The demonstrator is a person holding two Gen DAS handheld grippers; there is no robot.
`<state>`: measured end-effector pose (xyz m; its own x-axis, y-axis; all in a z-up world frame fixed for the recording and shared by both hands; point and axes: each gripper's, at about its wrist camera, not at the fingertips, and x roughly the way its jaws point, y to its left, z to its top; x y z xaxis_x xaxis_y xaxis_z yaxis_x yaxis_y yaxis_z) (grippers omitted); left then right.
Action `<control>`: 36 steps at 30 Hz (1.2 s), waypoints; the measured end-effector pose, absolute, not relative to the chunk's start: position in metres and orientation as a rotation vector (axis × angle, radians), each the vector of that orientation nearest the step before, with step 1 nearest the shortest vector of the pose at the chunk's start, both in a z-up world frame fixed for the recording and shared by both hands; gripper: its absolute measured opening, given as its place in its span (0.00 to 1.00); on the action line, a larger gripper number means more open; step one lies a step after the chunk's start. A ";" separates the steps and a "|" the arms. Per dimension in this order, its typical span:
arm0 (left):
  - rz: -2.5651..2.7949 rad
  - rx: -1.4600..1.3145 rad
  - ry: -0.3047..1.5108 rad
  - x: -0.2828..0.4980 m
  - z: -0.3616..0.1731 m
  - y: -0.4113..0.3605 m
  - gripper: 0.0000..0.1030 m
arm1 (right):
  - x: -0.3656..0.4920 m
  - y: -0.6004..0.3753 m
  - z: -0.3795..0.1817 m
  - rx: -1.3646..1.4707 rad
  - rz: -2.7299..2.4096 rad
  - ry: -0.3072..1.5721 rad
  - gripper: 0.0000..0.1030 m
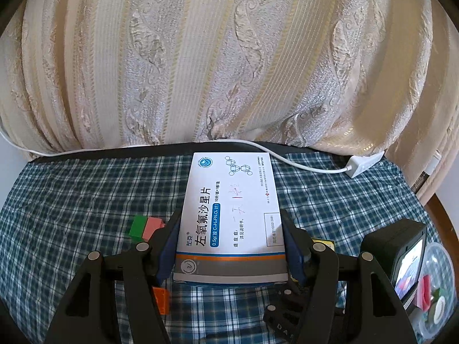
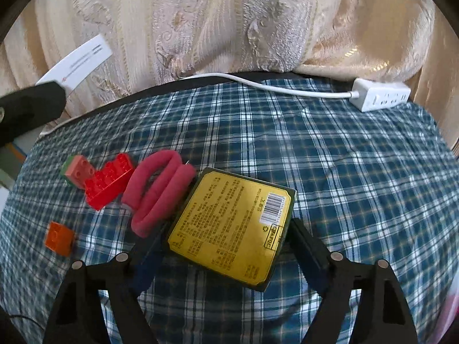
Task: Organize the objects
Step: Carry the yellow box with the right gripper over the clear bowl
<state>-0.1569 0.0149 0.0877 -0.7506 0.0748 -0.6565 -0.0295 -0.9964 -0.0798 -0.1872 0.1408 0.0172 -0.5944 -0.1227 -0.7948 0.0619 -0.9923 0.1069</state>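
My left gripper (image 1: 231, 218) is shut on a white medicine box (image 1: 229, 200) with blue print, one pad on each long side, holding it above the blue plaid cloth (image 1: 71, 200). In the right wrist view the end of that white box (image 2: 80, 60) shows at the upper left. My right gripper (image 2: 226, 229) straddles a flat yellow tin (image 2: 229, 223) with a dark green rim and a barcode. Its pads touch the tin's left and right corners. A pink foam loop (image 2: 160, 192) lies against the tin's left edge.
Left of the tin lie a red brick (image 2: 109, 183), a pink-and-green brick (image 2: 77, 170) and an orange brick (image 2: 58, 238). A white power strip (image 2: 381, 97) with its cable lies at the cloth's far edge, below beige patterned fabric (image 2: 229, 28). A clear container (image 1: 439, 286) sits at the right.
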 end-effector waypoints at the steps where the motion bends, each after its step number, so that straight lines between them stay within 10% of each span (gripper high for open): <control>1: 2.884 -1.085 -0.098 -0.157 0.088 0.016 0.62 | -0.186 0.141 0.018 1.358 -2.717 -0.097 0.79; 36: 2.784 -0.956 0.025 -0.121 0.106 0.067 0.62 | -0.084 0.271 0.074 1.226 -3.031 -0.379 0.77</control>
